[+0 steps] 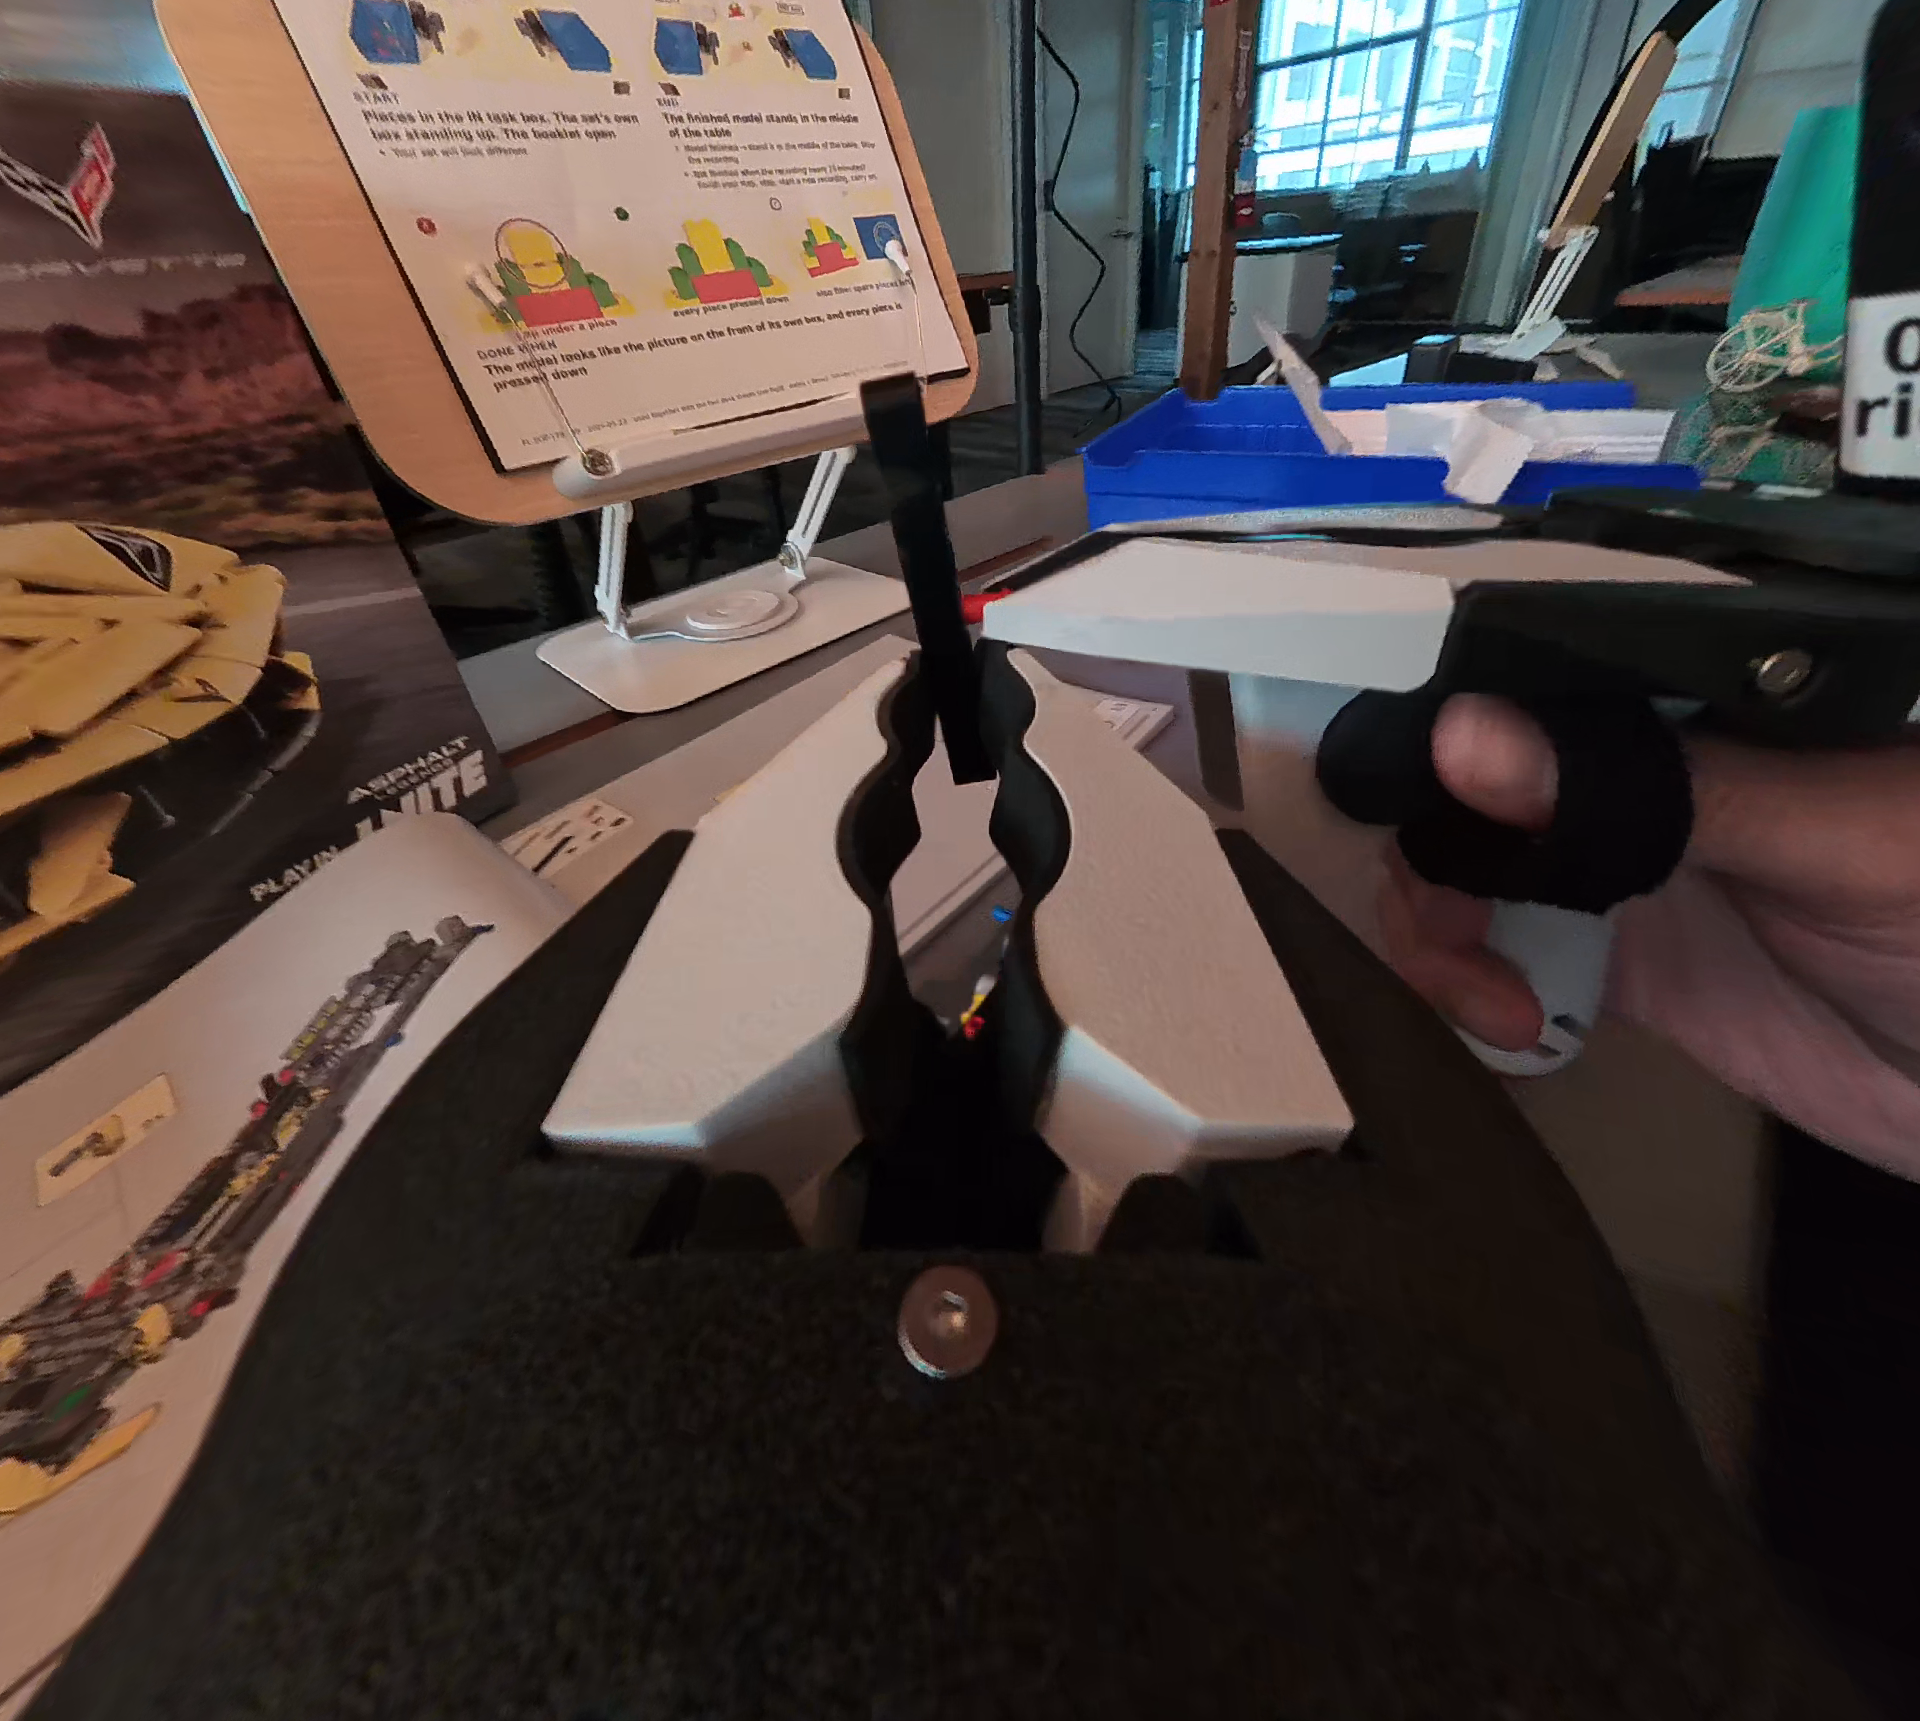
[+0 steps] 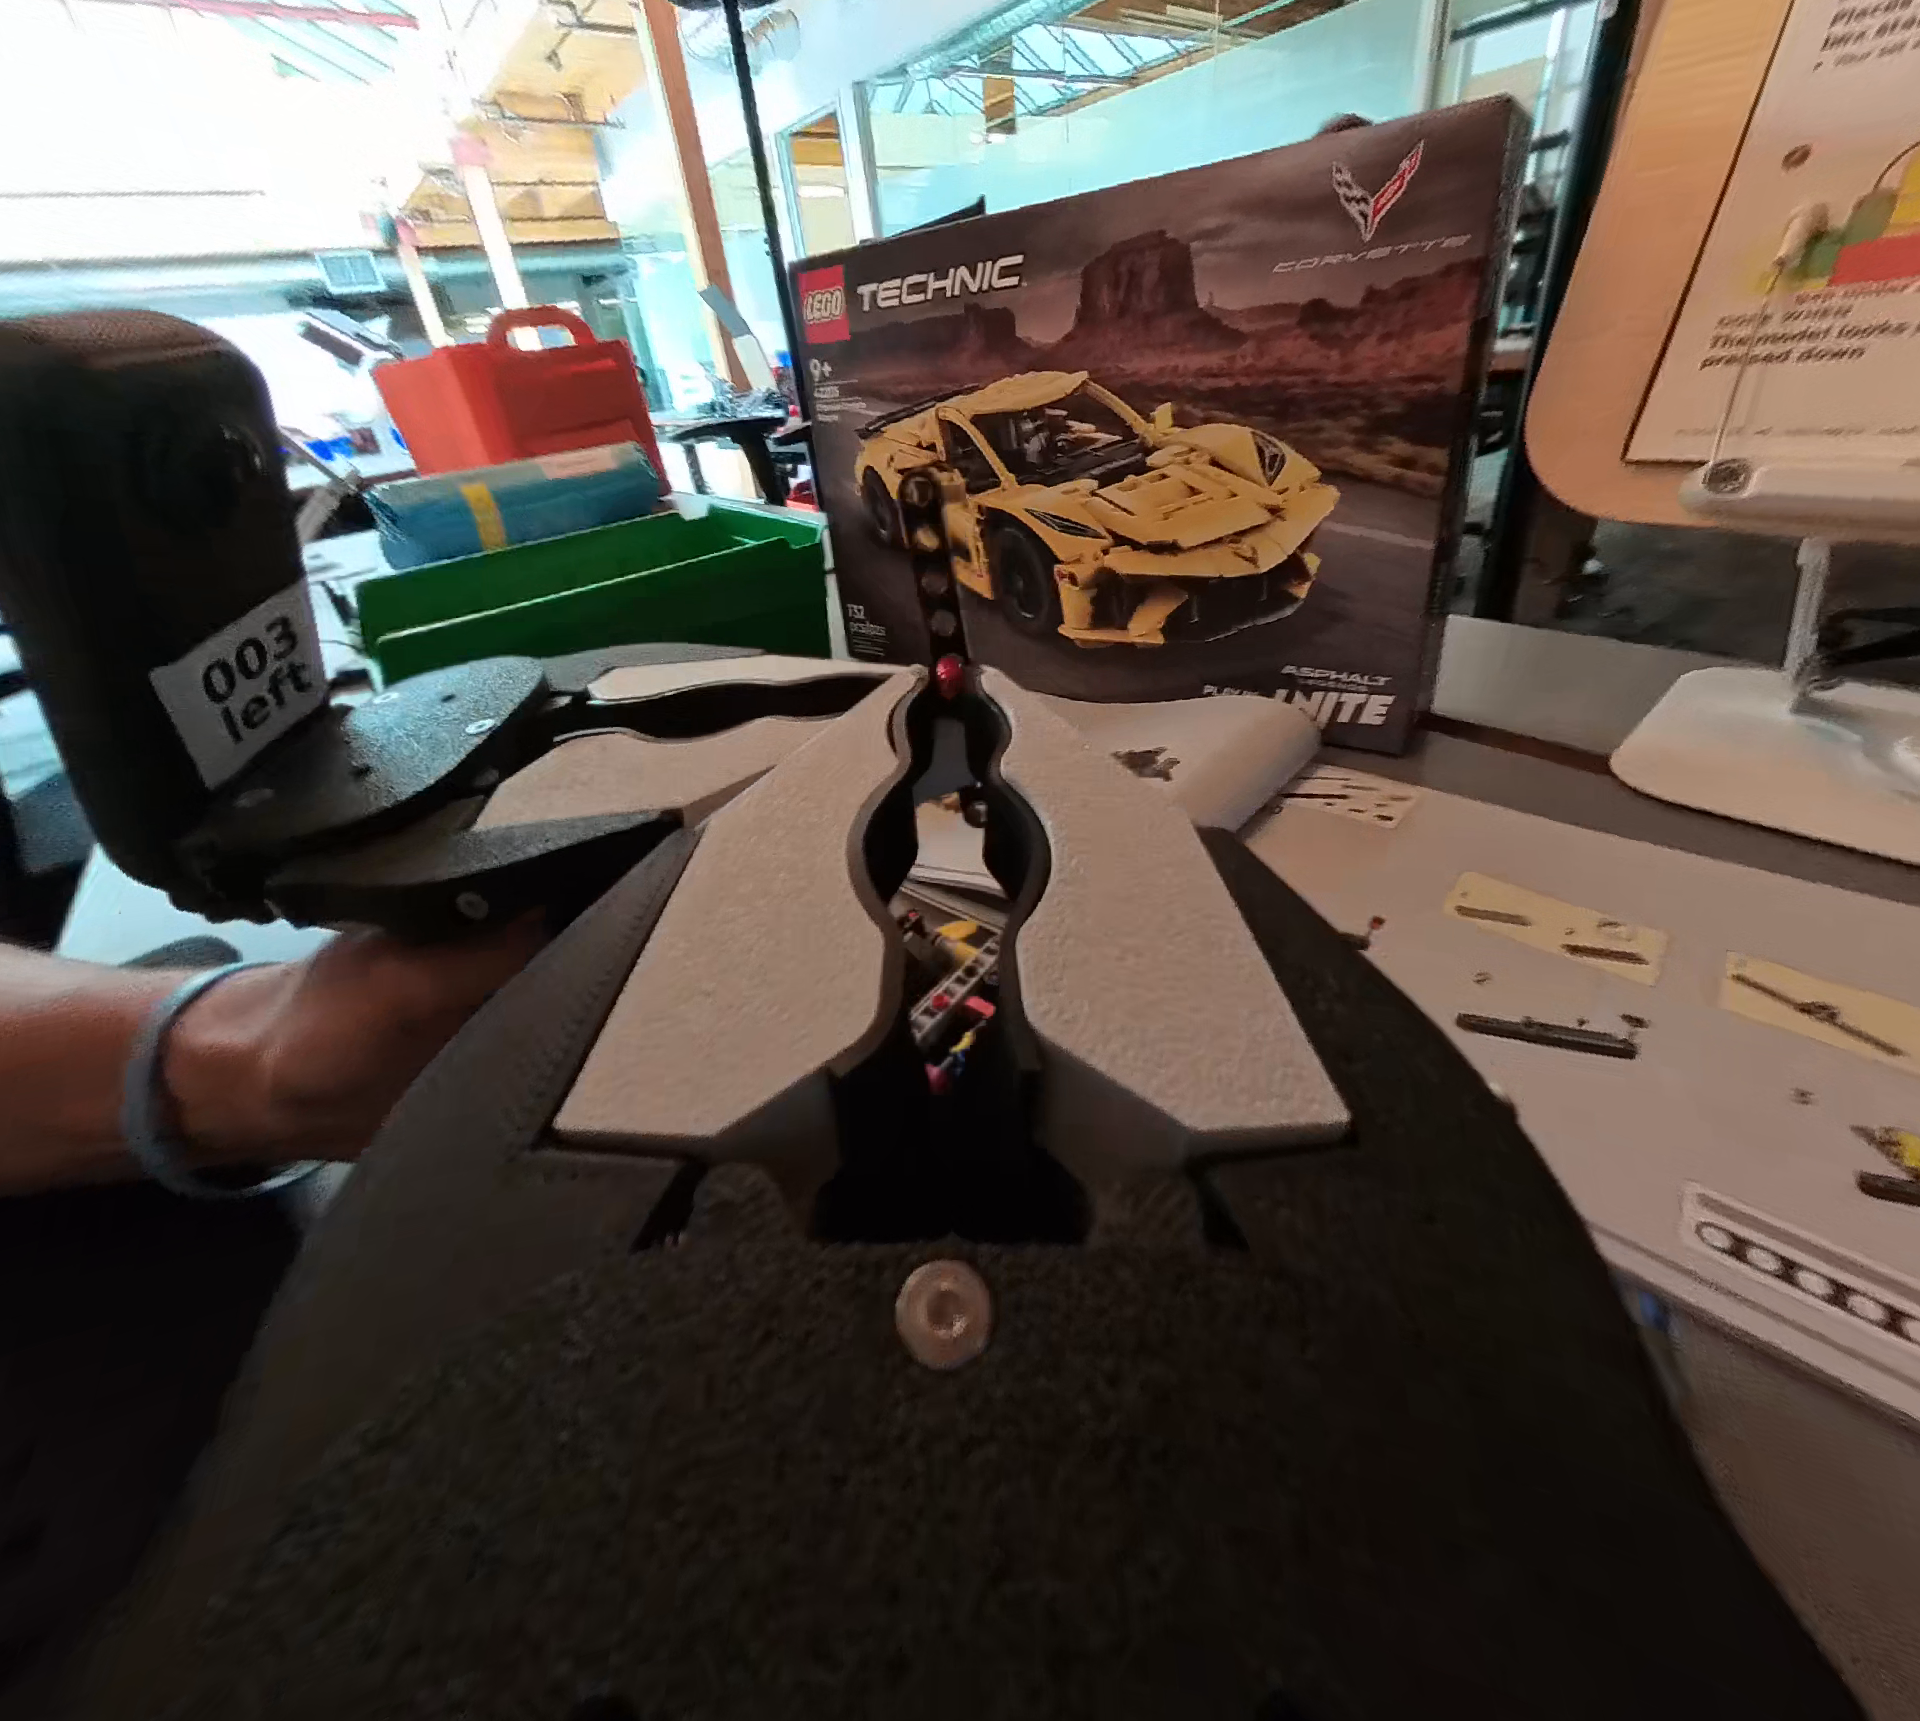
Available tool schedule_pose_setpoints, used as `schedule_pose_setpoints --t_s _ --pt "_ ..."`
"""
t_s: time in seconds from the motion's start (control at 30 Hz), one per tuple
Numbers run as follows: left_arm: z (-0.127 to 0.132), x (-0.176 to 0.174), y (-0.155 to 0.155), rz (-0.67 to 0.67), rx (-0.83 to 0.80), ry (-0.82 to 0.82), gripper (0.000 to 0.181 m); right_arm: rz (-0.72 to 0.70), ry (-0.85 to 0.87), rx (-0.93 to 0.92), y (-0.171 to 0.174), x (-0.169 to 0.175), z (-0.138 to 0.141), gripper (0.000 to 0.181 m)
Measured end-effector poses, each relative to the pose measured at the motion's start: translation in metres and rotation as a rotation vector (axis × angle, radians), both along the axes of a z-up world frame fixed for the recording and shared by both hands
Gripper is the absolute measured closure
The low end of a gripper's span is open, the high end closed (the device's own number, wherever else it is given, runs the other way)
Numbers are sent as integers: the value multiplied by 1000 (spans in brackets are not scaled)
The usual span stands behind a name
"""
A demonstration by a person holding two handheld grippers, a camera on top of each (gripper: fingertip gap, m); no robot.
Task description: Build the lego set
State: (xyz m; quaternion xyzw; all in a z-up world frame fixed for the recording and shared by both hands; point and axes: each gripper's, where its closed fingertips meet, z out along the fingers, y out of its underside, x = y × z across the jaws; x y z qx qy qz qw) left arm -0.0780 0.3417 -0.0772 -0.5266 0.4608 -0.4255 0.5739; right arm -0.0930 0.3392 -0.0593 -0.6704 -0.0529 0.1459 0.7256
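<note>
The left gripper [image 1: 951, 695] has its fingers closed on a long black beam [image 1: 920, 570], pinching its lower end between the black wavy pads near the fingertips; the beam rises upright, slightly tilted, above the tips, in front of the instruction sheet [image 1: 582, 113] on its wooden stand [image 1: 312, 237]. The right gripper [image 2: 948, 684] enters the left wrist view from the right, held by a hand [image 1: 1621, 892], and its white finger [image 1: 1216, 611] reaches the beam just above the left fingertips. In the right wrist view the right gripper's fingers are nearly together at the tips, clamping a small red pin [image 2: 948, 672] that sits against the bottom hole of the same beam [image 2: 932, 559]. The left gripper [image 2: 665, 715] approaches from the left side, level with the pin. The set's box [image 2: 1143, 445] stands upright behind on the table [image 2: 1558, 1152]. An open booklet [image 1: 260, 1100] lies beside it. Loose small parts [image 2: 1548, 1032] lie on the table to the right.
</note>
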Motion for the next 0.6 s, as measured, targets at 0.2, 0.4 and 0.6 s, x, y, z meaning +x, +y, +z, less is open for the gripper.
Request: schedule_pose_setpoints --t_s 0.2,0.4,0.6 --pt "0 2 -1 5 2 9 175 -85 -152 43 -1 3 2 178" --pt "1 2 -1 -4 18 9 175 -67 -127 36 -1 3 2 178" --pt "-2 -1 -1 6 141 49 175 -16 -60 8 -2 0 -2 177"
